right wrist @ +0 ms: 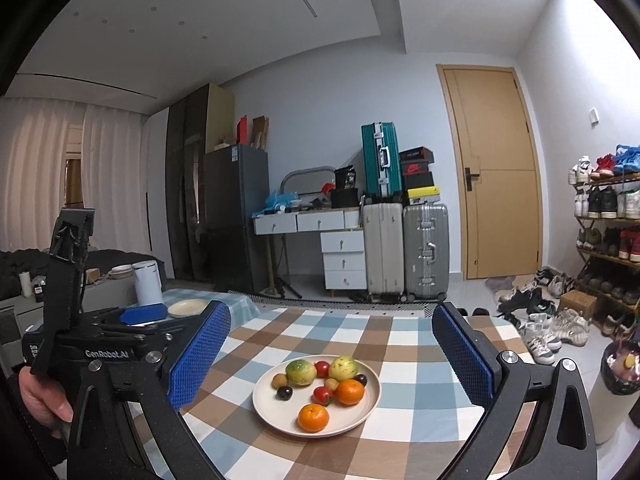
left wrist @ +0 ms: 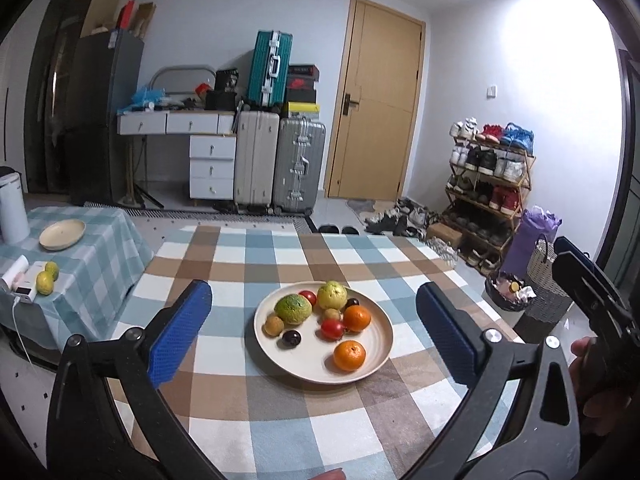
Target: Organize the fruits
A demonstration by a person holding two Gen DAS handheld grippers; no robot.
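Observation:
A cream plate point(left wrist: 376, 356) point(right wrist: 280, 416) of fruit sits on the checked table: two oranges point(left wrist: 349, 355) point(right wrist: 313, 417), a green-orange citrus point(left wrist: 293, 309) point(right wrist: 301, 372), a yellow-green guava point(left wrist: 332, 295) point(right wrist: 343, 367), two red tomatoes point(left wrist: 332, 329), dark plums point(left wrist: 291, 338) and small brown fruits point(left wrist: 274, 325). My left gripper point(left wrist: 316, 332) is open and empty, hovering short of the plate. My right gripper point(right wrist: 332, 358) is open and empty, also short of the plate. The left gripper's body shows at the left of the right wrist view.
A side table point(left wrist: 96, 264) to the left carries an empty cream plate point(left wrist: 62, 234), two green-yellow fruits point(left wrist: 45, 282), a white kettle point(left wrist: 12, 208) and a small device. Suitcases, a drawer unit, a door, a shoe rack point(left wrist: 488, 184) and a bin point(left wrist: 508, 288) stand beyond.

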